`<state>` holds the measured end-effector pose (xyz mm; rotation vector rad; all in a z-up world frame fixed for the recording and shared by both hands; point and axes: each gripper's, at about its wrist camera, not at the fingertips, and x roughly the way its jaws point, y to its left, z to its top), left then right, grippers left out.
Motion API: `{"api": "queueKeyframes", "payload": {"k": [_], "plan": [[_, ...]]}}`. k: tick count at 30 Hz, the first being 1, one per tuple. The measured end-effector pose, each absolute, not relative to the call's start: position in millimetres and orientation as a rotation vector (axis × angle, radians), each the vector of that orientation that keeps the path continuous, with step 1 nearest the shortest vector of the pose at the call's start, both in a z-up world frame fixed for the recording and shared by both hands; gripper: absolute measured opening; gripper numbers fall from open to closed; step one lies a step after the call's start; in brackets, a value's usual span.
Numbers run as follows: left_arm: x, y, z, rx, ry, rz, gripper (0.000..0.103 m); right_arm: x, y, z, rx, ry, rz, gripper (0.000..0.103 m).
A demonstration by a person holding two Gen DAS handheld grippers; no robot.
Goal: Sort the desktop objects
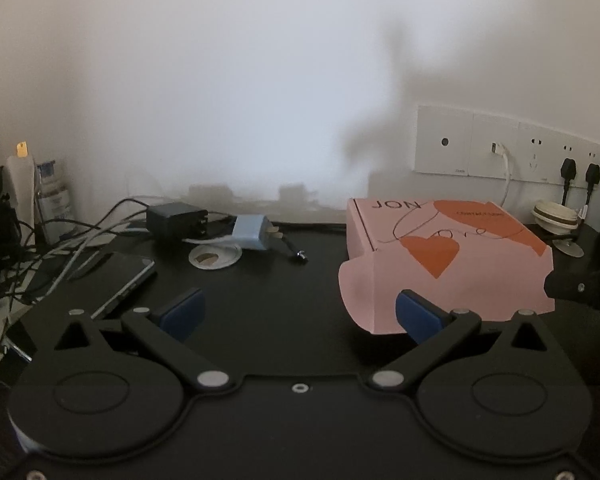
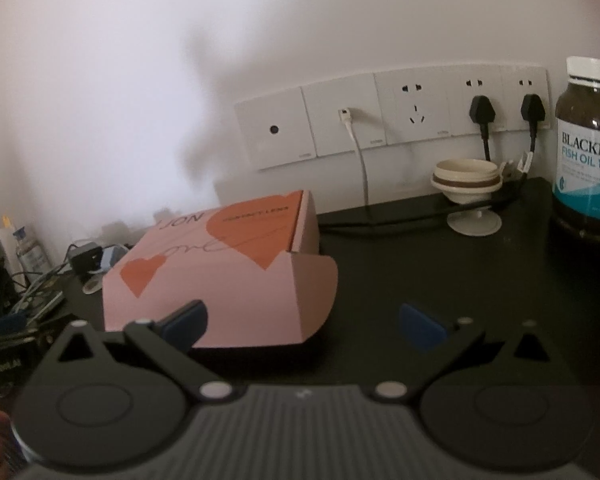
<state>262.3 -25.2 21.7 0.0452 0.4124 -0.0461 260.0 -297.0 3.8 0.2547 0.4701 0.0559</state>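
A pink cardboard box (image 1: 452,264) with orange hearts lies on the black desk (image 1: 268,280). My left gripper (image 1: 300,314) is open just left of the box, its right blue pad (image 1: 414,316) in front of the box's near flap. In the right wrist view the same pink box (image 2: 220,276) sits left of centre. My right gripper (image 2: 304,324) is open, with its left blue pad (image 2: 186,322) overlapping the box's front face and nothing between the fingers. A black charger (image 1: 176,220) and a light blue plug adapter (image 1: 252,234) lie at the back left.
A tangle of cables (image 1: 60,252) and a dark phone-like slab (image 1: 124,280) crowd the left side. Wall sockets (image 2: 396,120) hold two black plugs and a white cable. A beige suction cup stand (image 2: 468,196) and a brown fish oil bottle (image 2: 588,152) stand at the right.
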Motion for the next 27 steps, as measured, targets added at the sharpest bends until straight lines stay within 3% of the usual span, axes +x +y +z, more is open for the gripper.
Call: {"api": "queueKeyframes", "payload": {"k": [27], "plan": [[250, -23, 21, -0.013, 0.464, -0.111, 0.103, 252, -302, 0, 0.313, 0.468, 0.06, 0.102]]}}
